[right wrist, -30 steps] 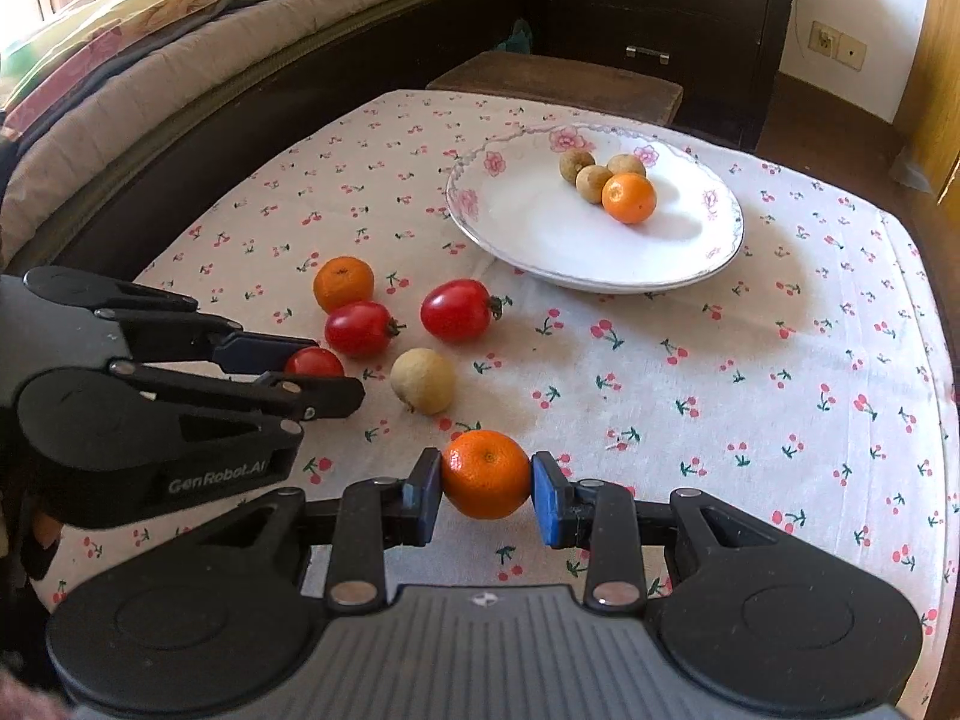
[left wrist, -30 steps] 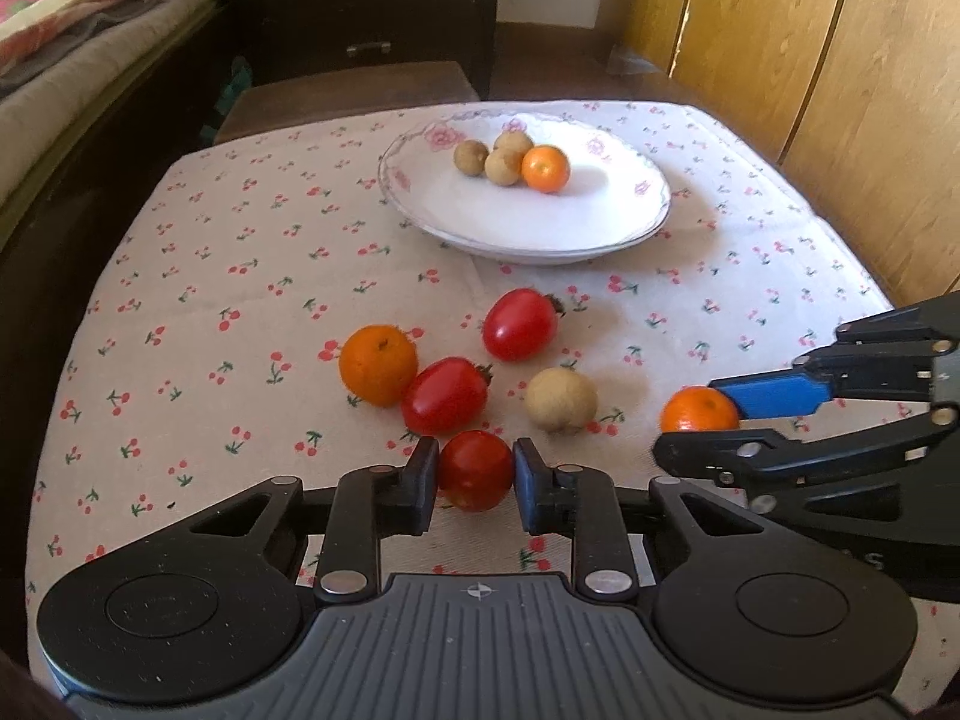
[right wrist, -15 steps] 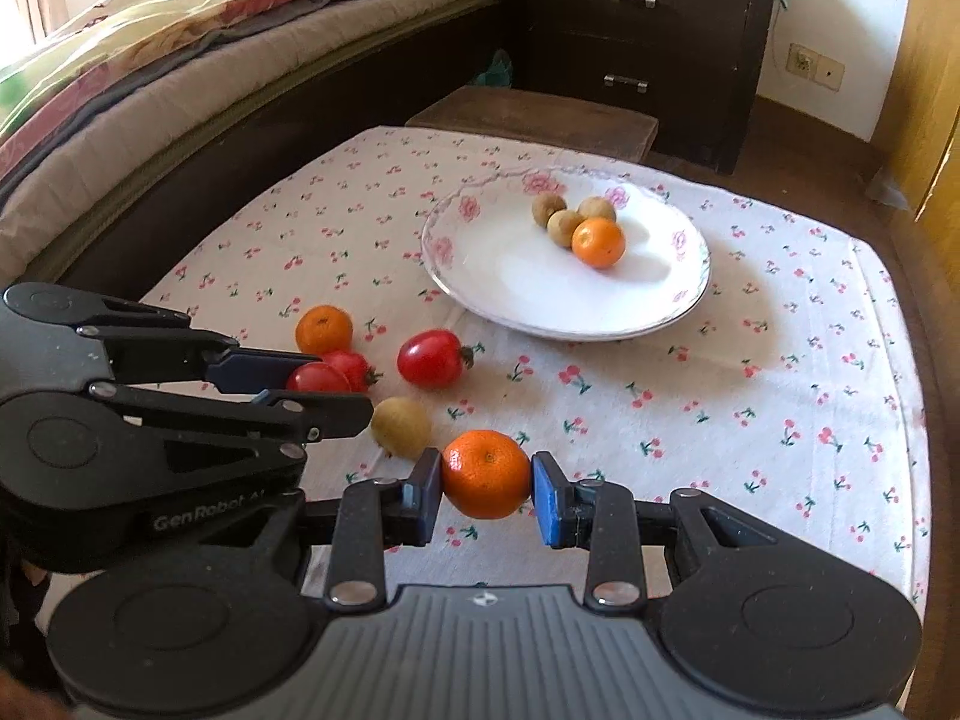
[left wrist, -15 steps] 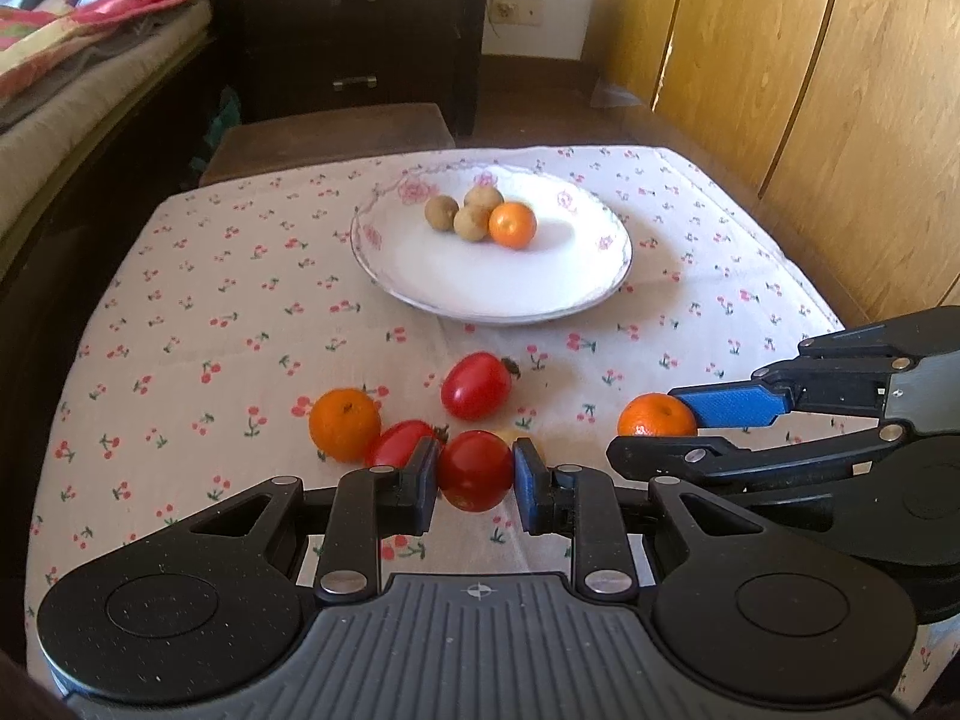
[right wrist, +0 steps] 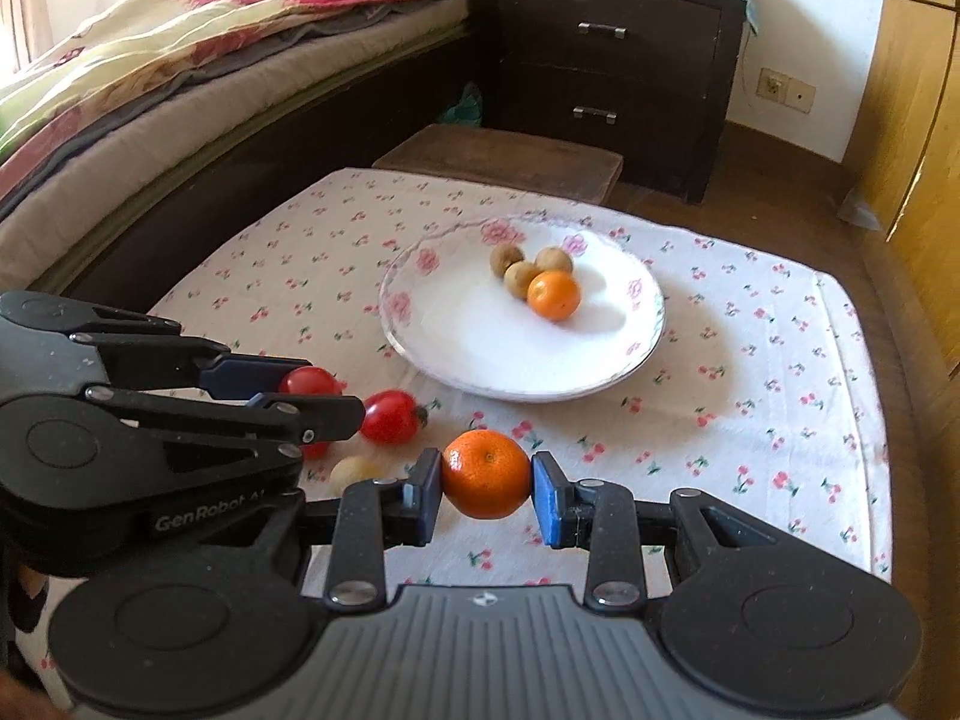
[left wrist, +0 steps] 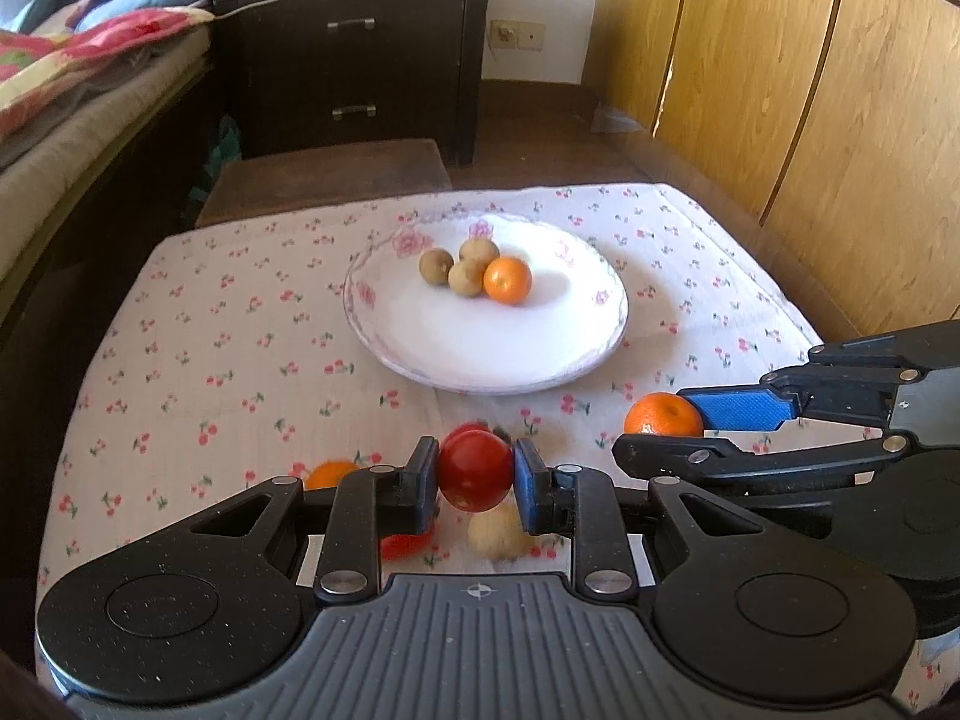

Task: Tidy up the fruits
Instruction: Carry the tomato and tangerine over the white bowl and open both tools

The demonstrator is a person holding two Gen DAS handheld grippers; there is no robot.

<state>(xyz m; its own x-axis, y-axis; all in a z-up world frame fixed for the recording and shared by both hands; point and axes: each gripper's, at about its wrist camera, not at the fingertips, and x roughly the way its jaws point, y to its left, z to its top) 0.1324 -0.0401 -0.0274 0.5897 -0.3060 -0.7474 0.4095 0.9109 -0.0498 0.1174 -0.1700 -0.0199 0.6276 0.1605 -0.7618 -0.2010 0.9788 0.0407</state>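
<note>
At the far left a bed with a patterned quilt runs alongside the worktop, which wears a white cloth printed with small cherries. On that cloth, near its left side, a loose orange peeks out from behind the left tool. The left tool is clamped on a red tomato, held up off the cloth between its two pads. Below it on the cloth lie another red tomato and a pale round fruit, partly hidden by the fingers; a third red fruit shows only as a sliver under the left finger. Farther back, around the middle of the worktop, sits a white plate with a pink flower rim, carrying three small brown fruits bunched together and touching a small orange. To the right, the right tool is closed on a second orange, lifted clear of the cloth, just beside the left tool and short of the plate. A dark chest of drawers stands behind the worktop, and wooden panelling lines the right.
</note>
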